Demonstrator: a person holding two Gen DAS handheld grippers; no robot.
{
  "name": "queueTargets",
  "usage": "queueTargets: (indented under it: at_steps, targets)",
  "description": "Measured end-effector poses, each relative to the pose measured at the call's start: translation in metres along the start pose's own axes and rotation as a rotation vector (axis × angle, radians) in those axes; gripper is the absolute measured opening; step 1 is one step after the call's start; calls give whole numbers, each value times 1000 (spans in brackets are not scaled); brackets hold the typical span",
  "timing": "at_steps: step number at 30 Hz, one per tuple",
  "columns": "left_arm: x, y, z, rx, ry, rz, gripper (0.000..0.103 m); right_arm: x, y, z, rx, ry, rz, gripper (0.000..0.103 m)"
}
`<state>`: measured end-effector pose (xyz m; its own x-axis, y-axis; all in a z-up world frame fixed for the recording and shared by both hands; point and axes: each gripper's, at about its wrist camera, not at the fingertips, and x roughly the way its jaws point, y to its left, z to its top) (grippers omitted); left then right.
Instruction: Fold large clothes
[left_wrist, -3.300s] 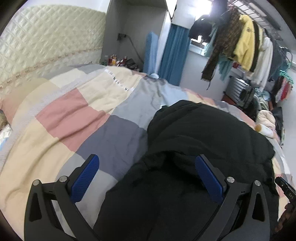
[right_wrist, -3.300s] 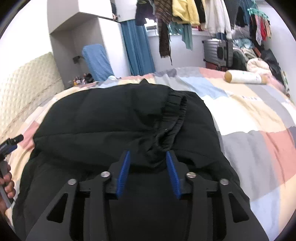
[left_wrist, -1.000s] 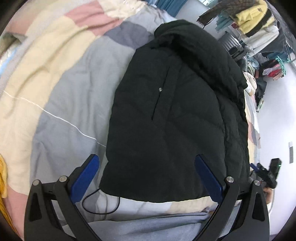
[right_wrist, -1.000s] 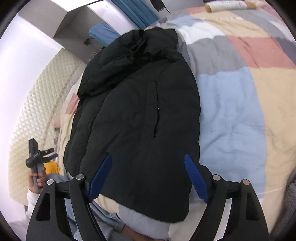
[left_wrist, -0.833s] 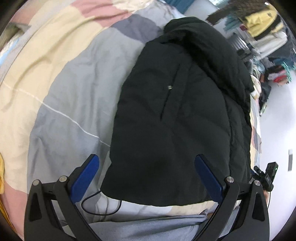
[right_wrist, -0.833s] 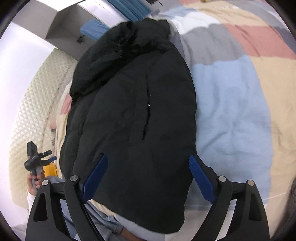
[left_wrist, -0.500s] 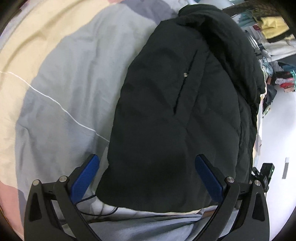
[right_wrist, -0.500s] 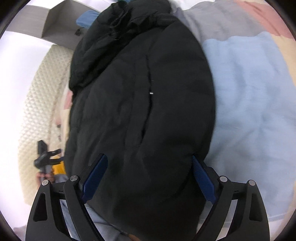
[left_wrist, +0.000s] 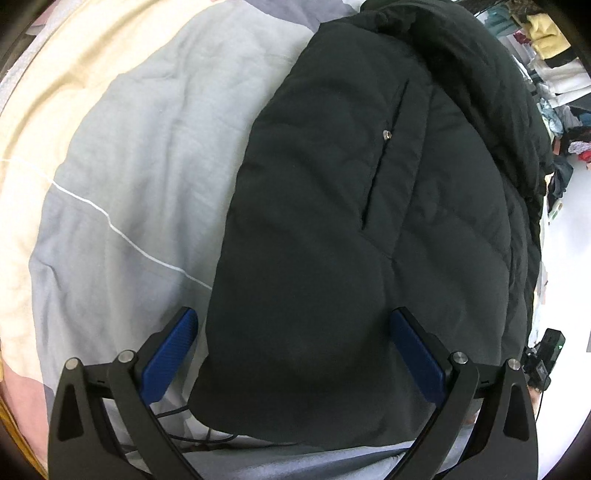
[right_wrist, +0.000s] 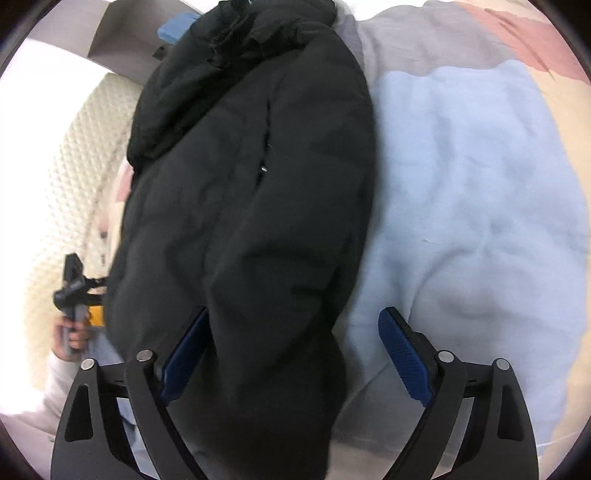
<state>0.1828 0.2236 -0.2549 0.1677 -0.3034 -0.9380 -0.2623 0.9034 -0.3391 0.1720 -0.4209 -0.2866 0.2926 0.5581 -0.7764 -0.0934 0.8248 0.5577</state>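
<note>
The black puffer jacket (left_wrist: 362, 229) is lying lengthwise on the bed (left_wrist: 122, 155). Both the left gripper (left_wrist: 291, 354) and the right gripper (right_wrist: 295, 354), whose jaws have just been opening, are gaping wide over its near hem, gripping nothing. The slippery padding is likely springing back, so a shallow pinch risks undoing the fold.

Bedroom: patchwork quilt (left_wrist: 140, 155), padded headboard (right_wrist: 74, 177), hanging clothes (left_wrist: 546, 29).

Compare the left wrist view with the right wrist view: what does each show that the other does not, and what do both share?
Only the left wrist view shows the thin black cable by the jacket's hem and the white seam line across the quilt. Only the right wrist view shows the quilted headboard and a hand holding the other gripper. Both show the black jacket, the patchwork quilt beneath it, and an open gripper over the jacket's near end.
</note>
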Motion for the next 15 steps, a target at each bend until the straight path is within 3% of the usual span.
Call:
queueTargets:
  at_steps: [3, 7, 9, 11, 15]
  targets:
    - [5, -8, -2, 16, 8, 29, 103, 8, 5, 1, -10, 20, 3, 103]
    - [8, -11, -2, 41, 6, 57, 103, 13, 10, 5, -37, 58, 36, 103]
    - [7, -11, -4, 43, -1, 61, 103, 6, 15, 5, -46, 53, 102, 103]
    - [7, -10, -4, 45, -2, 56, 103, 0, 23, 1, -66, 64, 224, 103]
    - [16, -18, -3, 54, 17, 9, 103, 0, 31, -7, -115, 68, 296, 103]
